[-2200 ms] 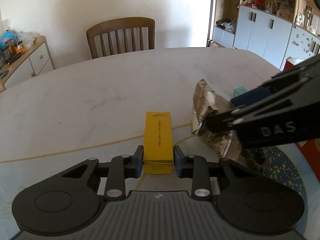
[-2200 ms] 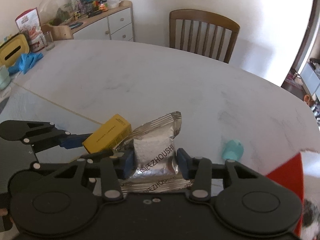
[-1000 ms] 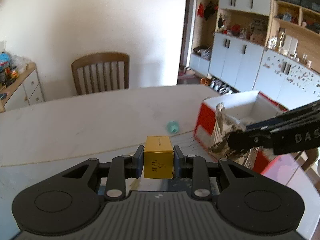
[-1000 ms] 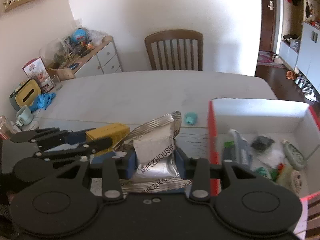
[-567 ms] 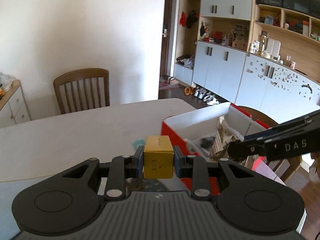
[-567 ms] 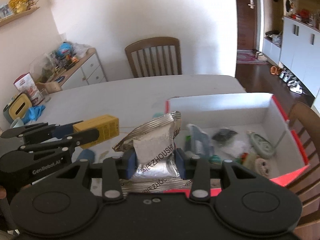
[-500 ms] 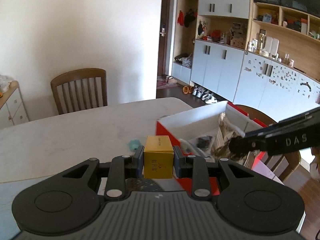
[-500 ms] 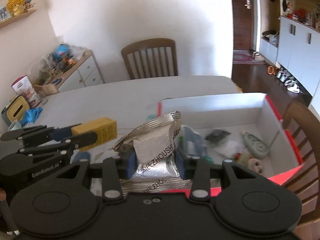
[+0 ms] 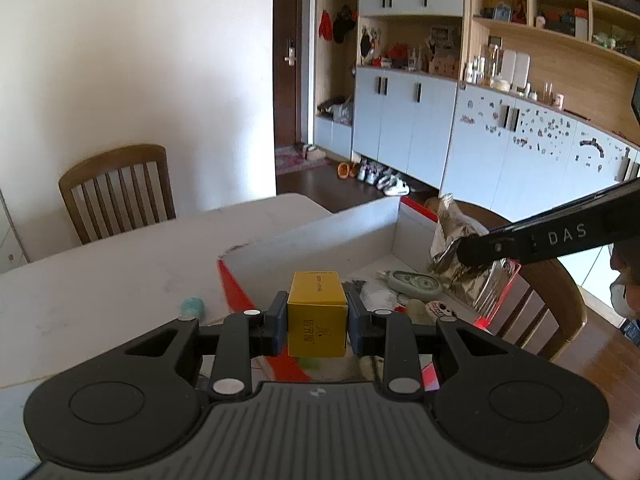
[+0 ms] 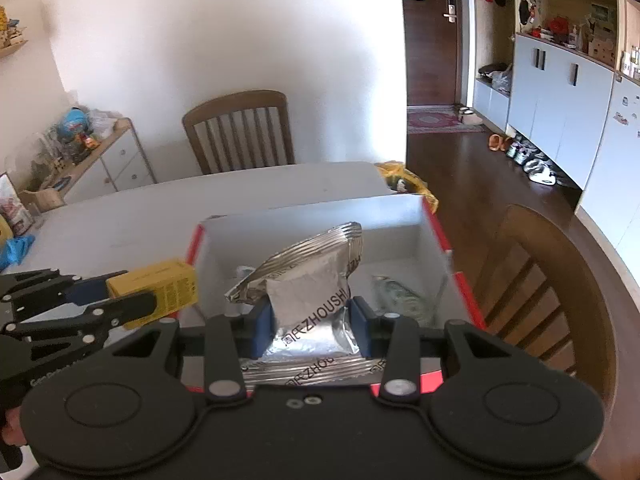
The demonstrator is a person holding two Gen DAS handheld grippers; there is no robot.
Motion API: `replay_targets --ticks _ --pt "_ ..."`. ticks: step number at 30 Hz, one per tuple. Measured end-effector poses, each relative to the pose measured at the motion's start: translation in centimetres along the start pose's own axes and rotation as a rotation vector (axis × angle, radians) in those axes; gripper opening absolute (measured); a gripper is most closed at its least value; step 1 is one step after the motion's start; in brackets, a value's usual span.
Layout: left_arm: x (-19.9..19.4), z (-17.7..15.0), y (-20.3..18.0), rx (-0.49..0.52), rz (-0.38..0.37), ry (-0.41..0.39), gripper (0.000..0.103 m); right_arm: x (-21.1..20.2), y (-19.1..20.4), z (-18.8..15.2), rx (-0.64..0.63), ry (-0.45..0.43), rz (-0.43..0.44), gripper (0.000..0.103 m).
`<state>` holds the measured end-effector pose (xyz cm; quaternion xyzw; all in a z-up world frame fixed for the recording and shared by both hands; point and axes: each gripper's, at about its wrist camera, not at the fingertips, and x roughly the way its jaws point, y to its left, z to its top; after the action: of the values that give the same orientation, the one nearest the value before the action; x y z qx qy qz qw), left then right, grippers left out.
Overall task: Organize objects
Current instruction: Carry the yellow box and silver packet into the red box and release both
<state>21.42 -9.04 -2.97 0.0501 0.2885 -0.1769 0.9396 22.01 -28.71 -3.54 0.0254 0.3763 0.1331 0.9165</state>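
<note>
My left gripper is shut on a yellow box and holds it above the near left corner of a red box with white inner walls. My right gripper is shut on a silver foil pouch and holds it over the red box. The yellow box also shows in the right wrist view, just left of the red box's left wall. The pouch shows in the left wrist view over the box's right side. Several small items lie inside the box.
A small teal object lies on the white table left of the red box. One wooden chair stands at the far side and another to the right of the box. A sideboard with clutter is at the left.
Both grippers have moved from the open table toward the red box, carrying their loads. The box has grown closer in both views, and both loads now hang over or beside it.
</note>
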Motion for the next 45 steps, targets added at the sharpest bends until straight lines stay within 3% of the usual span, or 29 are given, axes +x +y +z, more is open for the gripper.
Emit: replay_targets --ticks 11,18,27,36,45 --pt "5.6 2.2 -3.0 0.006 0.001 0.054 0.029 3.9 -4.1 1.7 -0.013 0.05 0.01 0.04" --pt "9.2 2.8 -3.9 0.019 0.009 0.113 0.029 7.6 -4.2 2.1 -0.075 0.115 0.009 0.039" --pt "13.0 1.8 -3.1 -0.048 -0.005 0.23 0.029 11.9 -4.3 1.9 -0.121 0.195 0.003 0.04" --pt "15.4 1.1 -2.8 -0.072 -0.007 0.342 0.029 13.9 -4.9 1.5 -0.117 0.244 0.005 0.04" --pt "16.4 0.9 -3.0 -0.063 -0.008 0.397 0.029 14.4 -5.1 1.6 -0.118 0.25 -0.001 0.042"
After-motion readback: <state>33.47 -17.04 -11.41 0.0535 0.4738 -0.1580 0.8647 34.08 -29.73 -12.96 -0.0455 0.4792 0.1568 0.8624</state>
